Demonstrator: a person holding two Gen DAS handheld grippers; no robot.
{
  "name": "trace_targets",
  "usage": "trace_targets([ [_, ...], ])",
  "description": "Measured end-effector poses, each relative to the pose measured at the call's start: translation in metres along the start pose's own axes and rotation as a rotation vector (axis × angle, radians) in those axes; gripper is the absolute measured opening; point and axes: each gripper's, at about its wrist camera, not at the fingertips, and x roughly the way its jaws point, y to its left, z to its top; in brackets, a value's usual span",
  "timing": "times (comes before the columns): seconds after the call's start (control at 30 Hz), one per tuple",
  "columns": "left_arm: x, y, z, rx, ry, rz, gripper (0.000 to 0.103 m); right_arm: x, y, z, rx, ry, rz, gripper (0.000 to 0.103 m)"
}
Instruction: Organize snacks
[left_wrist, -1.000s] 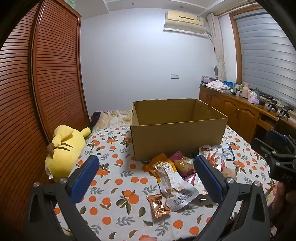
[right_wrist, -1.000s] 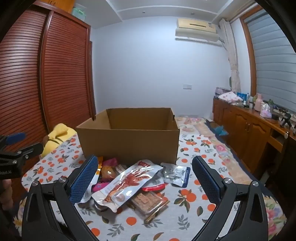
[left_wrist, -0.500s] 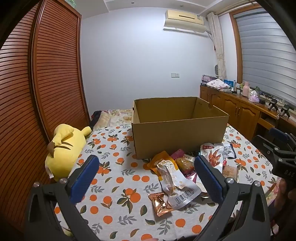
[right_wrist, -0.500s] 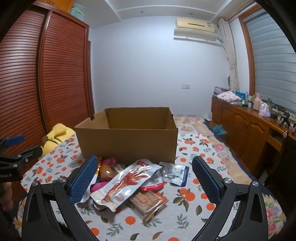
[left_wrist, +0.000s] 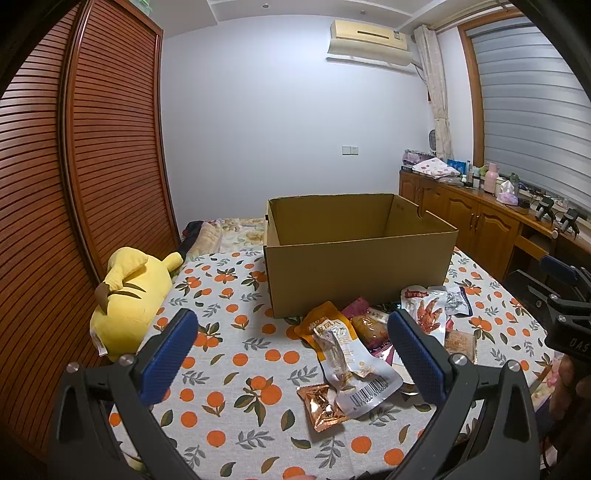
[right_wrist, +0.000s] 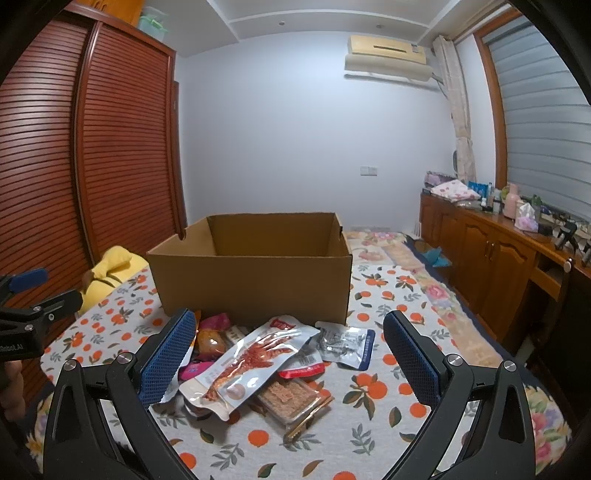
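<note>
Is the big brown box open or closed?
Open. The cardboard box has no lid or flaps over its top, and both views look straight in at its bare inner walls. Its floor is hidden, so whether it is empty cannot be told.

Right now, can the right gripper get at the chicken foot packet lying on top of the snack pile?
Probably yes: the right gripper is open, and the chicken foot packet lies uncovered on top, just ahead.

A pale bluish wall (right_wrist: 306, 140) is seen at the back, with an air conditioner (right_wrist: 388, 55) mounted near the ceiling. The left side is filled by a slatted red-brown wardrobe (left_wrist: 92, 155). On the right, a low wooden cabinet (right_wrist: 487, 251) is set beneath a window covered by grey blinds (left_wrist: 532, 122).
</note>
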Motion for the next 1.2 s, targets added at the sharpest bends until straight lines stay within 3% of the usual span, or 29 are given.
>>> trace_targets([
  [1.2, -0.0001, -0.0012, 0.0018, 0.001, -0.005, -0.006, 0.103, -0.0045, 0.0038, -0.0003, 0.003, -0.002, -0.006, 0.103],
])
